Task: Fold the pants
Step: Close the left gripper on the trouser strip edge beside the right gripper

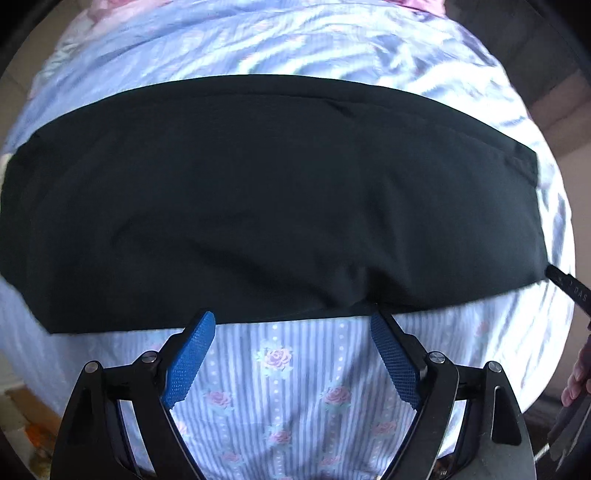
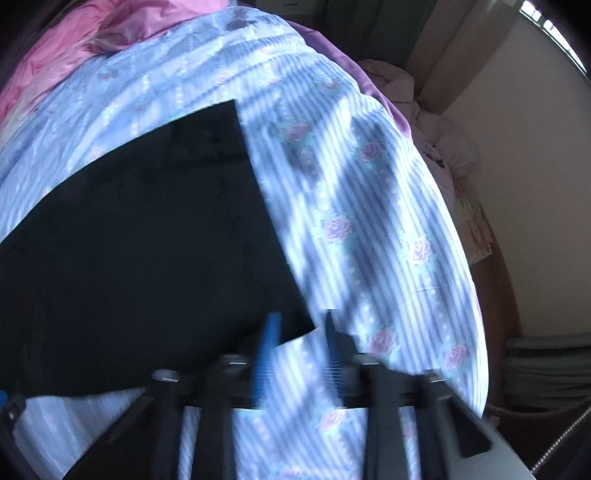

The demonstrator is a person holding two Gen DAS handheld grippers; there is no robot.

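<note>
My left gripper [image 1: 291, 325], jaws spread and empty, hovers at the near edge of the black pants [image 1: 258, 199] lying flat across the floral bedsheet [image 1: 277, 373]; my right gripper [image 2: 301, 332], also spread, sits at their 5 o'clock corner.

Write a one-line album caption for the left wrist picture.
Open left gripper poised at the near edge of black pants on a flowered bedsheet.

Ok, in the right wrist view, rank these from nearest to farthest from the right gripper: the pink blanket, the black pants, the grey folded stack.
1. Black pants: corner at the right gripper.
2. Grey folded stack: far right.
3. Pink blanket: top left.
</note>
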